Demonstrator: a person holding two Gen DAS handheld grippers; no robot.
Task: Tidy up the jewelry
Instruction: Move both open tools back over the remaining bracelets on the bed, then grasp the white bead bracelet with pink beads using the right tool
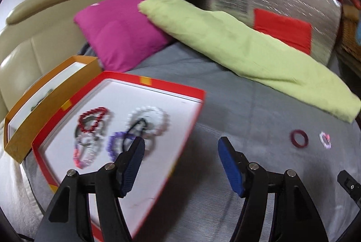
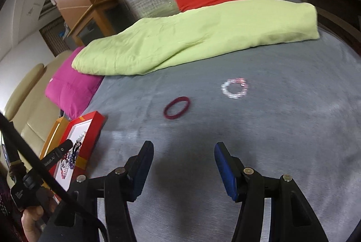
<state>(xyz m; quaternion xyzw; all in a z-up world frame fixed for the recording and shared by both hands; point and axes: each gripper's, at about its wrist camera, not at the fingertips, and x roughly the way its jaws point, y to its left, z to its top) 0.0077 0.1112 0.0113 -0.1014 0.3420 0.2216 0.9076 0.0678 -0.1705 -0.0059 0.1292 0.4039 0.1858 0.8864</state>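
A red-rimmed white tray [image 1: 155, 84] lies on the grey bed cover and holds several bead bracelets: red [image 1: 93, 119], white [image 1: 150, 117], purple [image 1: 117, 140]. My left gripper [image 1: 180, 149] is open and empty at the tray's right edge. A dark red ring bracelet [image 1: 299, 138] and a clear pink bead bracelet [image 1: 325, 139] lie on the cover to the right. In the right wrist view my right gripper [image 2: 183, 151] is open and empty, short of the dark red bracelet [image 2: 177, 107] and the clear bracelet [image 2: 235, 88]. The tray [image 2: 90, 124] shows at far left.
An orange box [image 1: 45, 93] sits left of the tray. A pink cushion [image 1: 121, 32] and a folded light-green blanket [image 1: 237, 47] lie at the back of the bed cover [image 1: 225, 120]. A silver padded panel with a red patch [image 1: 282, 27] stands behind.
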